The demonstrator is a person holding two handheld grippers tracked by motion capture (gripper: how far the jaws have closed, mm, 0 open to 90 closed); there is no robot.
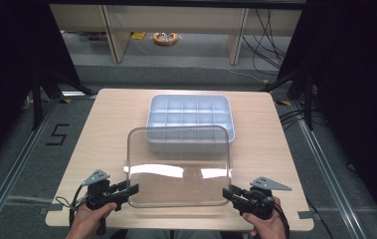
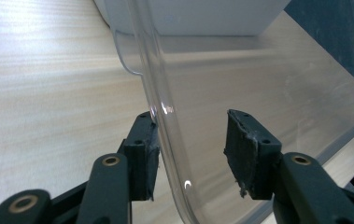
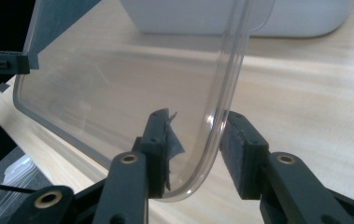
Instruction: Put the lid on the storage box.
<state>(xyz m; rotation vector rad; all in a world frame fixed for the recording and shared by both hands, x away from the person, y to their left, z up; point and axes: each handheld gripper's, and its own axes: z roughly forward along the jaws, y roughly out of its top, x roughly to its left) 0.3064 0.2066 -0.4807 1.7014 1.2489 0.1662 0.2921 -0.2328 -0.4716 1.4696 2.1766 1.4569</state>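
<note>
- A person at a wooden table (image 1: 101,124) holds 2 grippers to the near corners of a clear plastic lid (image 1: 178,167), which sits tilted up, its far edge overlapping the near side of a grey divided tray (image 1: 190,122) in the high view.
- The left gripper (image 1: 129,190) straddles the lid's left rim: in the left gripper view (image 2: 191,156) one pad (image 2: 142,161) touches the rim's outer face while the other stands well off the clear panel, so the jaws are partly open and not yet clamped.
- The right gripper (image 1: 232,193) brackets the rounded right corner; in the right gripper view (image 3: 193,156) both pads sit just beside the curved edge, the outer one close to touching. Whether it presses firmly cannot be told.
- The risk, as judged here: with only 1 pad bearing on the left, the smooth lid could slide or swing down onto the table if lifted now.
- Uneven closing of the 2 grippers could also twist the thin plastic, leaving it skewed over the tray's 15 or so compartments.
</note>
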